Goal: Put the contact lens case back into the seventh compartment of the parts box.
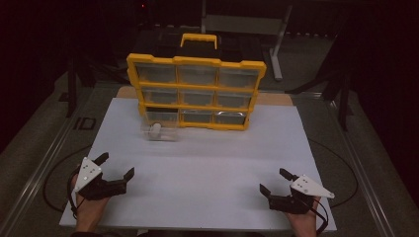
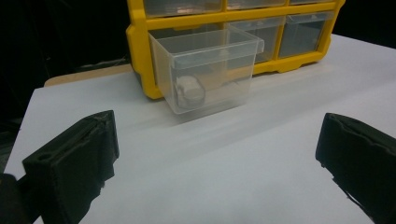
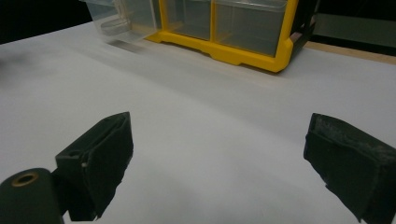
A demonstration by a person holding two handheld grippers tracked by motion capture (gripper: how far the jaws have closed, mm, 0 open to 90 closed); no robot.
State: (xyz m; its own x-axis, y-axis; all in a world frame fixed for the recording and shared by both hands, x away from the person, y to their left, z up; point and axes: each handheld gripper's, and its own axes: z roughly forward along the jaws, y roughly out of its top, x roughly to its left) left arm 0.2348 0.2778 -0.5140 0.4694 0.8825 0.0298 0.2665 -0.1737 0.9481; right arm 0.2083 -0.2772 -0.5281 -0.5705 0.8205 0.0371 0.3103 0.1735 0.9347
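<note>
Drawer (image 2: pixel 210 70) pulled out of yellow organizer (image 1: pixel 195 91) bottom-left slot, small roll inside | straight ahead of left gripper (image 1: pixel 114 171), fingers (image 2: pixel 74 163) spread, empty | right gripper (image 1: pixel 273 183) spread, empty, drawer far off diagonally | left nearer | both low over white surface (image 1: pixel 207 168).

Bare white board (image 1: pixel 207 168) is lying open ahead of both sets of fingers and between them. Far beyond the left fingers (image 2: pixel 74 163), a clear drawer (image 2: pixel 208 74) is jutting out of the yellow organizer (image 1: pixel 195 91), which is blocking the far side.
</note>
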